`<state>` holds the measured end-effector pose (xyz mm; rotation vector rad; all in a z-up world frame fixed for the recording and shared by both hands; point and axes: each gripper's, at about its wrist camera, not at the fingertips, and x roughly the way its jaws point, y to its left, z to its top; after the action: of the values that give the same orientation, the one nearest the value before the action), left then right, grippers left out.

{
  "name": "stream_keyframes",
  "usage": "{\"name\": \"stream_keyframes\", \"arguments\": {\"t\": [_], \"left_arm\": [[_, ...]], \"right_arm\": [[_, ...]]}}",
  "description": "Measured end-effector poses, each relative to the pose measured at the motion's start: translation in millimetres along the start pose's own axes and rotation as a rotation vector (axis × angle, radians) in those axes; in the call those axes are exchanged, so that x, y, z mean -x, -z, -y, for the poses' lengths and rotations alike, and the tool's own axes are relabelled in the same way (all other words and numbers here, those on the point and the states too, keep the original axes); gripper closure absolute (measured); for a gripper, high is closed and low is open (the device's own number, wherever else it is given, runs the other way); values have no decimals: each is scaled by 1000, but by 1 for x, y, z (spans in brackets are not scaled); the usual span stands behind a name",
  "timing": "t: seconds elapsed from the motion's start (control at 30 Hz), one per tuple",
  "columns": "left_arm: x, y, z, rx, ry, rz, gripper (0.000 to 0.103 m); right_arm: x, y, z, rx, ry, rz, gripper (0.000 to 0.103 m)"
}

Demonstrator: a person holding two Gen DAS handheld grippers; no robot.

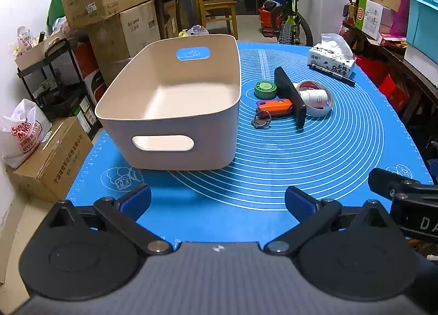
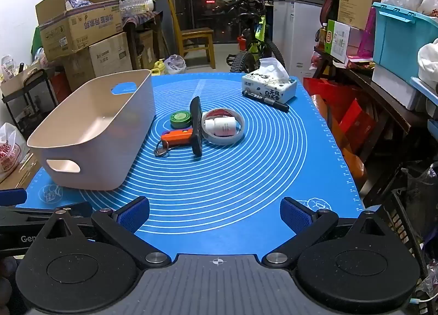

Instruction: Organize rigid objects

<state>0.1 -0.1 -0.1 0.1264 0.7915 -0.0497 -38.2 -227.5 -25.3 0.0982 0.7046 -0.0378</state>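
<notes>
My left gripper (image 1: 217, 203) hangs over the near edge of the blue mat (image 1: 314, 162), its two blue pads spread wide with nothing between them. My right gripper (image 2: 215, 215) sits just beside it, tilted down the same way, jaws equally far apart and empty; part of its black frame shows at the right edge of the left view.

Ahead of my left gripper stands the beige bin (image 1: 175, 120), upright on the mat's left side, with an oval handle cutout in each end wall and nothing inside that I can see.

To the right of the bin, near the centre of the mat's white rings, the small things lie in a tight cluster. A black phone (image 2: 196, 126) stands on its long edge. Against its left side lies an orange and purple utility knife (image 2: 176, 136) with a key ring (image 2: 162, 150) at its near end. Behind the knife sits a round green tin (image 2: 180, 119). On the phone's right side a roll of tape (image 2: 223, 138) lies flat, with a small white bottle (image 2: 221, 125) resting on its side inside the ring.

Farther back to the right, a tissue pack (image 2: 269, 86) sits with a black marker (image 2: 267, 101) lying along its front.
</notes>
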Motion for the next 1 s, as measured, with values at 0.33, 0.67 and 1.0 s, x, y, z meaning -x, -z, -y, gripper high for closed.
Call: {"name": "stream_keyframes", "arguments": {"t": [0.33, 0.67, 1.0], "left_arm": [[-1, 0, 4, -7, -4, 10, 1], [-1, 0, 4, -7, -3, 10, 1], [-2, 0, 7, -9, -3, 8, 1]], "right_arm": [[-2, 0, 0, 0, 0, -4, 2], [-1, 0, 1, -3, -2, -3, 2], [-1, 0, 1, -5, -4, -4, 2]]}}
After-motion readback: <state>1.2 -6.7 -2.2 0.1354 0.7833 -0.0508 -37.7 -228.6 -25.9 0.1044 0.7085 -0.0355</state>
